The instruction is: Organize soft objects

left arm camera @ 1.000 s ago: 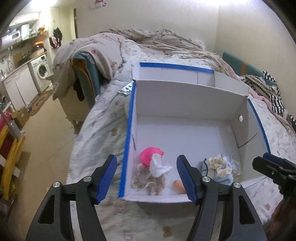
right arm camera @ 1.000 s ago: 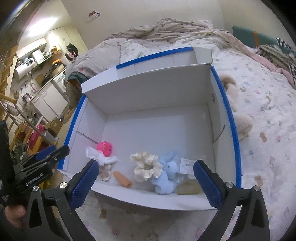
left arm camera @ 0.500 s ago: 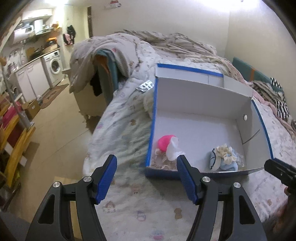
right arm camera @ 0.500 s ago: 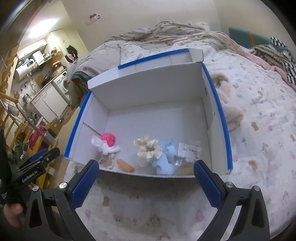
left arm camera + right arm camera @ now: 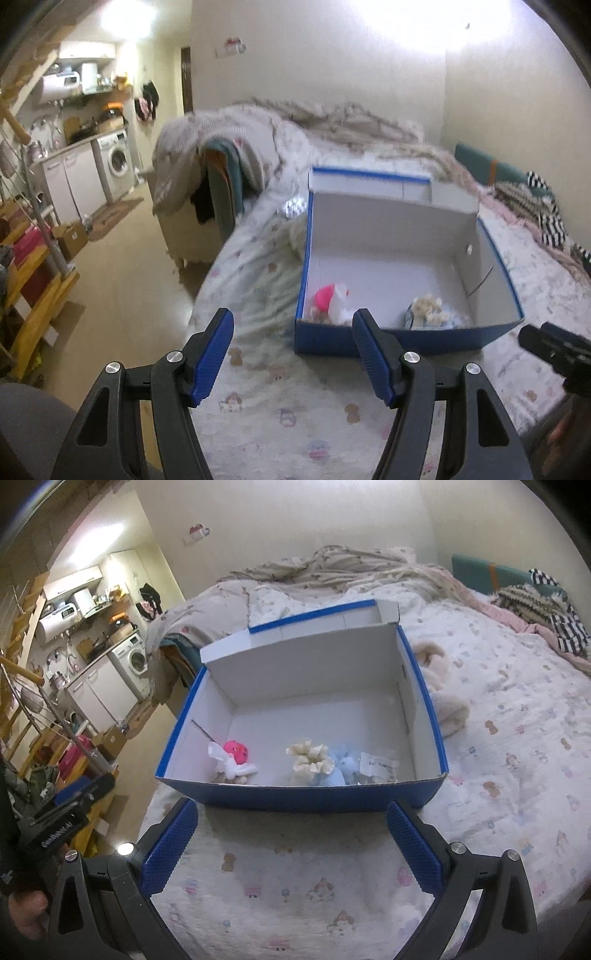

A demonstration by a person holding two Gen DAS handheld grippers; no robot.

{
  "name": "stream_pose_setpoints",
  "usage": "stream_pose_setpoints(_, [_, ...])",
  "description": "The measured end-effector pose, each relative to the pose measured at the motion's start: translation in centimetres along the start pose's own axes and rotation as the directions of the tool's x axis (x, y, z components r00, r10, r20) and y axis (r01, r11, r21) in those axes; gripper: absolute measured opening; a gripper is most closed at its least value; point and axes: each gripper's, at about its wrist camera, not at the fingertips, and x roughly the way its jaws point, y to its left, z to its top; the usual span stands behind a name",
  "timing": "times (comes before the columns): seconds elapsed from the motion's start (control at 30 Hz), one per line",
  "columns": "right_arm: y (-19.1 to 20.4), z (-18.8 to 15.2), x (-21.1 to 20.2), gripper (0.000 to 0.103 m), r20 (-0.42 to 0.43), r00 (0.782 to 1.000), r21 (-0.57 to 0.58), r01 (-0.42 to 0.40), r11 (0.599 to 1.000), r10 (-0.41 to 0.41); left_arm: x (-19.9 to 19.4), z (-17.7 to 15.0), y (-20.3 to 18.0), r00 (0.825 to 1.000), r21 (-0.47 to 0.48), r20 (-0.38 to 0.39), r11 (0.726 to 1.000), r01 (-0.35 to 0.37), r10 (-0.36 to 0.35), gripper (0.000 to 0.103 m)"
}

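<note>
- Right wrist view: a blue cardboard box (image 5: 303,801) with a white interior is seen standing on a bedsheet (image 5: 517,768) printed with small cartoon figures, its lid flap raised at the far side.
- Along the near wall inside the box, a pink ball-like toy (image 5: 236,751) is seen touching a white cloth piece (image 5: 231,764) at the left.
- A cream scrunchie (image 5: 308,760) lies near the middle, touching a light blue plush (image 5: 341,768) on its right.
- A clear packet with a white label (image 5: 378,766) rests just beside the blue plush, towards the right wall.
- A beige plush toy (image 5: 443,698) lies on the sheet outside the box, against its right wall.
- The right gripper (image 5: 291,849) is held above the sheet just short of the box, its blue-padded jaws spread wide with nothing between them.
- Left wrist view: the left gripper (image 5: 291,354) is likewise held with jaws wide apart and empty, low over the sheet, near the box's (image 5: 388,339) front left corner.
- The pink toy (image 5: 325,297) and cream scrunchie (image 5: 426,306) are seen inside the box, well apart from each other.
- A washing machine (image 5: 116,164) is seen in the background at the left.
</note>
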Motion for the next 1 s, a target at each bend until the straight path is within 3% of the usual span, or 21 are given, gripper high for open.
stream_pose_setpoints(0.17, [0.8,-0.5,-1.4,0.103,0.06,0.998,-0.016,0.023,1.0,-0.022,-1.2,-0.2,-0.5,1.0,0.005,0.028,1.0,0.01,-0.01,0.064])
stream_pose_setpoints(0.23, [1.0,-0.5,-1.9,0.103,0.088,0.996,-0.022,0.036,0.999,-0.034,-1.5,-0.2,-0.8,0.999,0.022,0.04,1.0,0.008,-0.009,0.072])
stream_pose_setpoints(0.3, [1.1,-0.4,-2.5,0.103,0.127,0.991,-0.026,0.052,0.998,-0.048,-2.1,-0.1,-0.8,0.997,0.025,0.072,1.0,0.0,-0.002,0.091])
stream_pose_setpoints(0.37, [1.2,-0.3,-3.2,0.103,0.166,0.984,-0.026,0.068,0.997,-0.062,-2.8,-0.2,-0.7,0.995,0.026,0.102,1.0,0.006,-0.009,0.101])
stream_pose_setpoints(0.53, [1.6,-0.5,-3.9,0.103,0.221,0.971,-0.041,0.099,0.994,-0.088,-2.7,-0.3,-0.9,0.991,0.049,0.134,0.999,0.012,-0.019,0.103])
stream_pose_setpoints(0.63, [2.1,-0.7,-3.9,0.103,0.236,0.968,-0.063,0.104,0.993,-0.087,-1.7,-0.6,-0.9,0.996,0.045,0.094,0.999,0.006,-0.01,0.103])
stream_pose_setpoints(1.0, [2.4,-0.9,-2.3,0.103,0.188,0.976,-0.07,0.125,0.99,-0.11,-1.1,-1.1,-1.1,0.998,0.052,0.056,0.998,0.037,-0.039,0.103])
